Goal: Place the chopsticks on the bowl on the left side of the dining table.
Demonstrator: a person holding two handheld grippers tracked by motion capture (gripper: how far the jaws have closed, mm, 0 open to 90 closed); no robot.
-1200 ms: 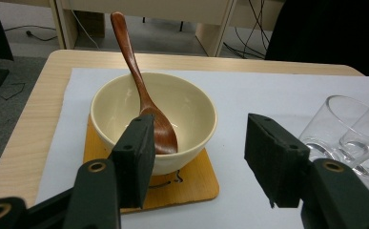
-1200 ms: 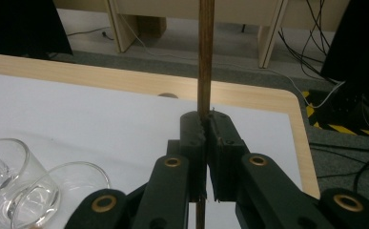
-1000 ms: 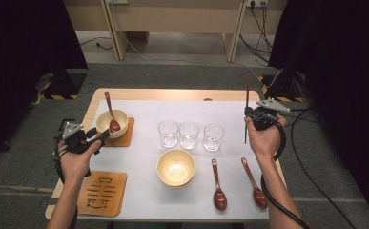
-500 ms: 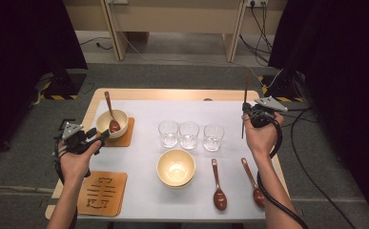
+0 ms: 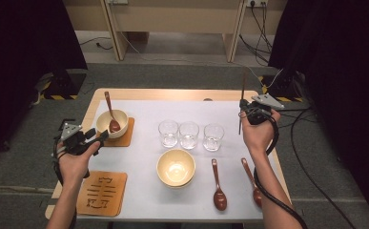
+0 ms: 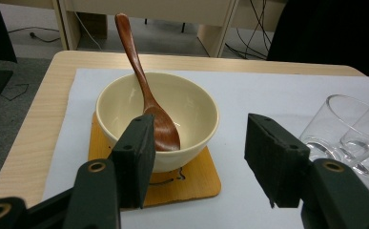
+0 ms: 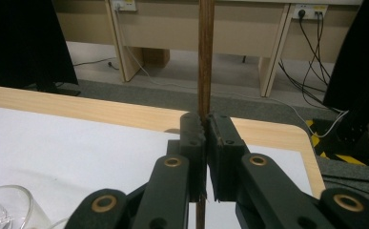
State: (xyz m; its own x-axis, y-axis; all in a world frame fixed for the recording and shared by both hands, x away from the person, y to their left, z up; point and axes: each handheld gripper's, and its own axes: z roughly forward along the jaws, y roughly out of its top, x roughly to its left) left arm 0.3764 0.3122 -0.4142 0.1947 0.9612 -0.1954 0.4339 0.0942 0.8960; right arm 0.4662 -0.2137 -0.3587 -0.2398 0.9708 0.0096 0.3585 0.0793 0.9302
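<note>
Nothing has shifted: my right gripper (image 7: 204,143) stays clamped on the upright stick (image 7: 205,57) at 2 o'clock, left gripper (image 6: 199,157) apart by the bowl (image 6: 191,112)

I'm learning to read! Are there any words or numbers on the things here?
No words or numbers that can be read.
Front coaster: dark carved lines like a sign or a character, too blurred to read.
Coaster under the bowl: a few dark lines, mostly hidden by the bowl.
Floor stripes: yellow and black warning pattern, no writing.
</note>
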